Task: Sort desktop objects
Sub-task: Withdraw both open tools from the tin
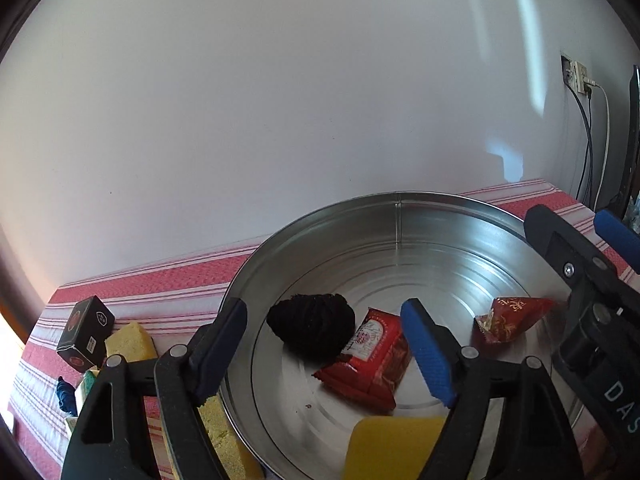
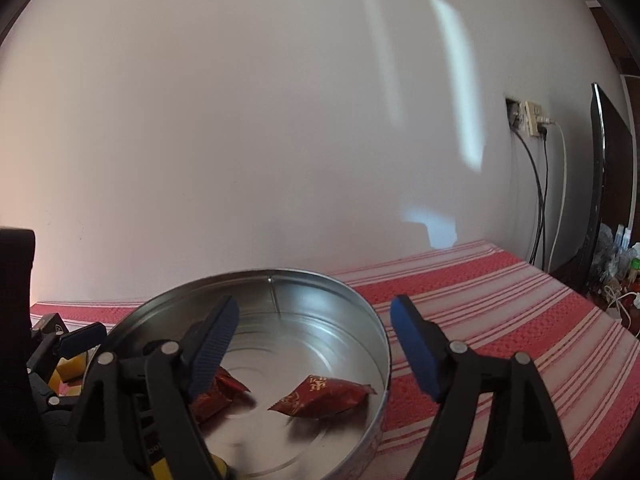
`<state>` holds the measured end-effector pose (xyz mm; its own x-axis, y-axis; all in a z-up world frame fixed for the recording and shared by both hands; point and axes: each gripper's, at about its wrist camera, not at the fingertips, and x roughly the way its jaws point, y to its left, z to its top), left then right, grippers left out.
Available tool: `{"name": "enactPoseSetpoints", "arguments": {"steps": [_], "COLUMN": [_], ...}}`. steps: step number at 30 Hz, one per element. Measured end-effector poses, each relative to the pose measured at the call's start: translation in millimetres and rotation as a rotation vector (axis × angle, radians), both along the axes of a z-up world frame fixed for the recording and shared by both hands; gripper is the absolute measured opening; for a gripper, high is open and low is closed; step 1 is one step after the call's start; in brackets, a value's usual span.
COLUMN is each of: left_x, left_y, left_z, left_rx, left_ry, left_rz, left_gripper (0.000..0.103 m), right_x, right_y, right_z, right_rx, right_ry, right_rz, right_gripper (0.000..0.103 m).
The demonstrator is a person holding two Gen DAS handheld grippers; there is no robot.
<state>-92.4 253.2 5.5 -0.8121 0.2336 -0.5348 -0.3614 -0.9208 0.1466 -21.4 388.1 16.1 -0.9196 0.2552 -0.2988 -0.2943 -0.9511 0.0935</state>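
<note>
The tin [image 1: 400, 232] holds a yellow sponge [image 1: 392, 444], two red packets and a black scrubber. The sponge, nearest, looks light and squashy; pinch its flat sides. Left gripper [image 1: 328, 344] and right gripper [image 2: 312, 340] gape wide, empty.

Soft daylight is thrown across the wall [image 1: 280, 100] in pale streaks, glare is returned by the tin [image 1: 440, 248], and strong fisheye bending with dark vignetted corners is seen.
</note>
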Motion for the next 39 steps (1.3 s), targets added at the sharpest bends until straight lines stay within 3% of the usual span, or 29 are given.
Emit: {"name": "enactPoseSetpoints", "arguments": {"steps": [15,22,28,39], "left_x": [9,15,16,20], "left_y": [-17,-41,-65,-91], "left_z": [3,6,-1,-7], "left_rx": [0.036,0.060,0.070,0.078], "left_ry": [0.017,0.073,0.081,0.076], "left_rz": [0.037,0.069,0.108,0.145], "left_gripper": [0.081,0.081,0.081,0.081], "right_x": [15,38,47,67], "right_y": [-3,-11,-26,-39], "right_z": [7,14,17,17], "right_rx": [-0.010,0.011,0.053,-0.006], "right_ry": [0.075,0.218,0.227,0.225], "right_rz": [-0.051,-0.048,-0.049,-0.031], "right_gripper": [0.084,0.091,0.094,0.094]}}
